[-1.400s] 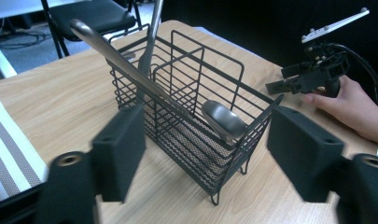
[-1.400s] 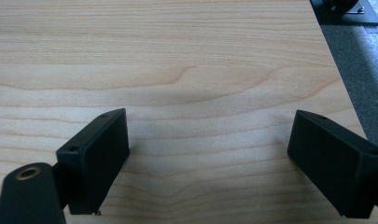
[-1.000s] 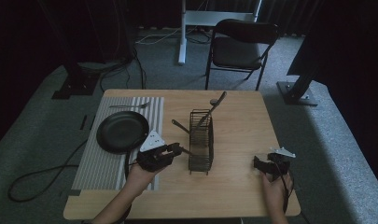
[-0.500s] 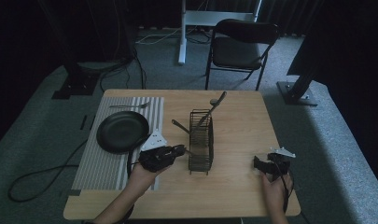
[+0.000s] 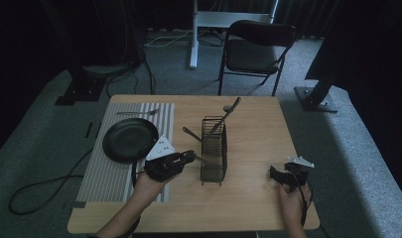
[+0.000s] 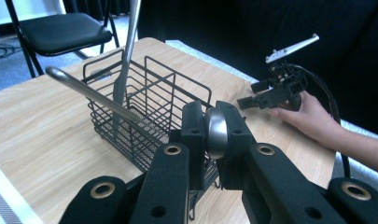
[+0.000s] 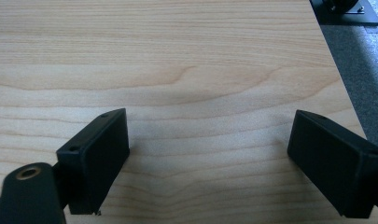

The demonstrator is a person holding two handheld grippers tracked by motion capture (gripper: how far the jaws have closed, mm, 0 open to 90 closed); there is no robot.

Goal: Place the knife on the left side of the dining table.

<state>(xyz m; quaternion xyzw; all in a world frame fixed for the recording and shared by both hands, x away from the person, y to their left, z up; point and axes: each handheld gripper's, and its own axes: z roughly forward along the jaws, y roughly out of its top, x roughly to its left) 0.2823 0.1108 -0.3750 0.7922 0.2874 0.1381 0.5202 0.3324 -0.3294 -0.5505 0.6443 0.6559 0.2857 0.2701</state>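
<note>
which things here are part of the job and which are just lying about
In the job: left gripper, shut on a spoon; wire cutlery basket.

Lying about: black plate, fork, striped mat, open right gripper.

Your left gripper [image 5: 188,157] sits just beside the wire basket [image 5: 213,148], whose near wall blocks any straight push toward the table's [image 5: 248,208] right edge. A utensil handle [image 6: 91,91] slants across the basket's rim on that side, and a second one [image 5: 227,111] leans out above its far end, so passing over the top looks tight. Behind your left hand, the black pan [image 5: 129,139] on the striped mat [image 5: 106,173] closes off the left edge. The bare wood between the basket and your right gripper [image 5: 274,174], near the front right corner, lies open, as does the far right corner.
</note>
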